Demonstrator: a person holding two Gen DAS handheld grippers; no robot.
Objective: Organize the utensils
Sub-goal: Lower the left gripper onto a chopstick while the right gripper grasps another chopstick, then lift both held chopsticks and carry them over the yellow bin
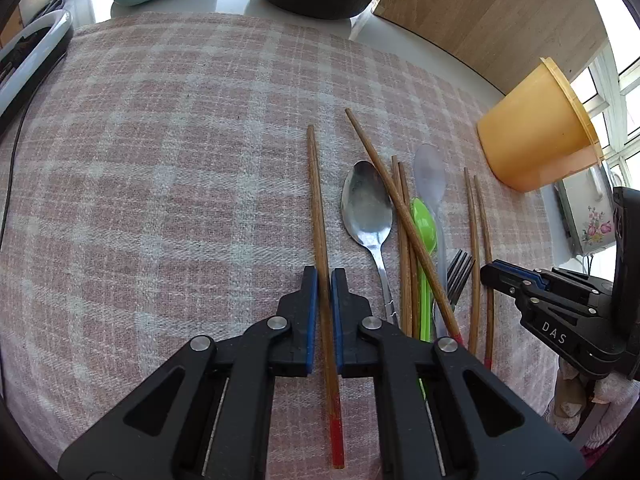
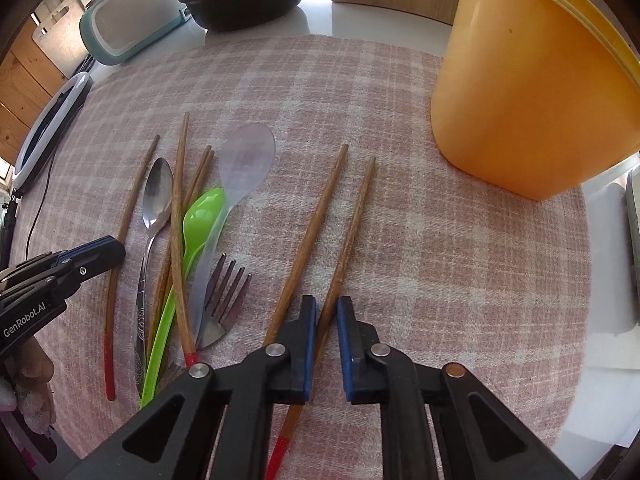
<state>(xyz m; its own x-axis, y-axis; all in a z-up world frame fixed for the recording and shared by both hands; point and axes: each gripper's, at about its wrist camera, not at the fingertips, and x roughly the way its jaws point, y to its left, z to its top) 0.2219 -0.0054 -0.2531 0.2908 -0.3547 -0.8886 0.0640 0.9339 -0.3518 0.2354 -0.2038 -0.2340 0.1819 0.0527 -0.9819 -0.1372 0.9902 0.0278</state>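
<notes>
The utensils lie in a loose row on the checked cloth [image 1: 180, 160] over the table, handles toward the person, likely so each can be taken by its near end. The leftmost chopstick [image 1: 318, 208] lies apart from the heap of metal spoon [image 1: 366, 204], green spoon [image 1: 424, 224], clear spoon [image 2: 240, 172] and fork [image 2: 224, 300]. The left tongs [image 1: 324, 280] are nearly shut, pads pinching that chopstick. The right tongs [image 2: 326, 312] are also nearly closed on the rightmost chopstick [image 2: 352, 232]. The orange cup [image 2: 532, 92] stands beyond, probably their destination.
</notes>
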